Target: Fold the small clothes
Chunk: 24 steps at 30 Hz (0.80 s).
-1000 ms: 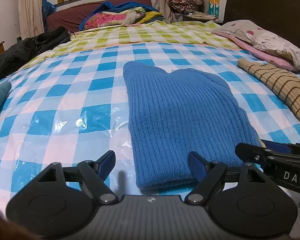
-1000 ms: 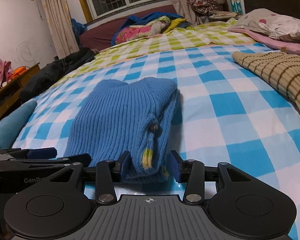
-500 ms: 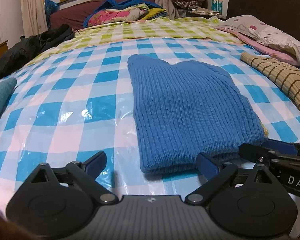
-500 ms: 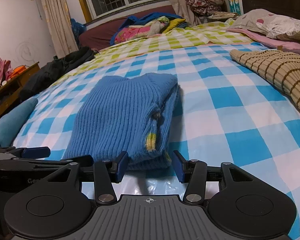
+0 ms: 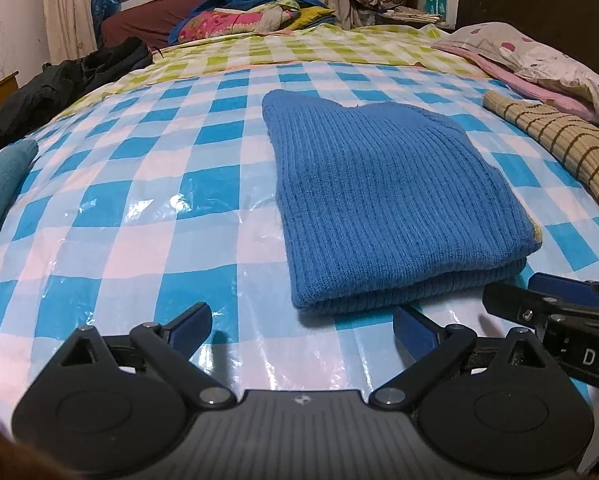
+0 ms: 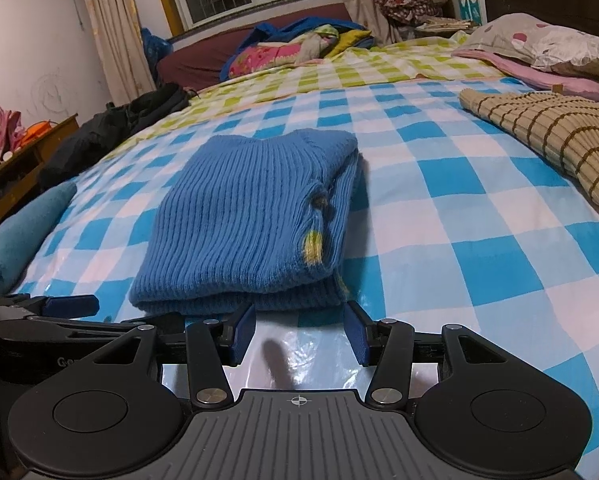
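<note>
Lying folded on the blue-and-white checked plastic sheet [image 5: 111, 208] that covers the bed, the blue knitted sweater [image 5: 383, 208] is seen in both wrist views as a flat, layered rectangle, with a small yellow patch showing at its right edge. The left gripper [image 5: 301, 322] is held just short of the sweater's near edge, its jaws spread wide and nothing between them. The right gripper [image 6: 299, 334] is likewise released, its blue pads [image 6: 243, 330] parted just in front of the near right corner of the sweater, without touching it. A beige striped garment [image 6: 547, 136] is laid well apart to the right, near the pillows [image 6: 547, 46], and a teal cloth [image 5: 3, 176] is seen at the left edge of the bed.
</note>
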Tool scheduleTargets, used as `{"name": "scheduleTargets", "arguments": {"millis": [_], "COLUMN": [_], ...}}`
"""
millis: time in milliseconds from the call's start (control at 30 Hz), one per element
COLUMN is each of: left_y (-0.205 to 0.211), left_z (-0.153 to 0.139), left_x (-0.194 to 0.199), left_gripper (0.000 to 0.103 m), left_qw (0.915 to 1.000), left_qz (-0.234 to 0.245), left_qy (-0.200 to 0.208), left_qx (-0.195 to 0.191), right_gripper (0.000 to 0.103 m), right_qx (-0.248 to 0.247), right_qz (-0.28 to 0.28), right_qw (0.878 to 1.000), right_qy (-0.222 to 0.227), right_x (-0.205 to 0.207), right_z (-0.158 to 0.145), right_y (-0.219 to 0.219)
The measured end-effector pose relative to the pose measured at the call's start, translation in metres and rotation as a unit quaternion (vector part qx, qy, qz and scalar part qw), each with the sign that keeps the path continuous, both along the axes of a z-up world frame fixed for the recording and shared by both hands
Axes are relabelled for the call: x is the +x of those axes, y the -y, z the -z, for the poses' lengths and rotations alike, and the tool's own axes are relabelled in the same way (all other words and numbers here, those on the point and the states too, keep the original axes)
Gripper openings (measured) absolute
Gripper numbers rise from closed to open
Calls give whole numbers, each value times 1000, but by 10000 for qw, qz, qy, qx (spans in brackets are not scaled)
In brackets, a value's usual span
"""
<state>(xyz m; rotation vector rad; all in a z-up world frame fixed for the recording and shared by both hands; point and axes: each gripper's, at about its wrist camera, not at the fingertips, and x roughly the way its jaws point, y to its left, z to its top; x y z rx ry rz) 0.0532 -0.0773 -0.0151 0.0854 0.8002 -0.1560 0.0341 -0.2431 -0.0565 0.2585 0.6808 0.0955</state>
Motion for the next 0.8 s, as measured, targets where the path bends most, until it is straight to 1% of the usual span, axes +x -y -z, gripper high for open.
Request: {"name": "scheduleTargets", "arguments": {"millis": [233, 367, 800], "left_y": [-1, -2, -1], "left_z": [-3, -3, -4], "left_x": [-5, -9, -18], "left_gripper": [103, 103, 103], "left_qw": [10000, 10000, 9999], "left_qz": [18, 34, 104], "left_qy": [53, 62, 125], "left_qx": [-39, -29, 0], "right_gripper": [49, 49, 49], "right_qx": [-37, -138, -187], "right_qz": [13, 56, 70], "right_qw": [10000, 9999, 9998], "right_qy": [-35, -39, -37], "right_x": [-3, -3, -4], "right_z": [2, 2, 4], "right_y": [-2, -4, -5]}}
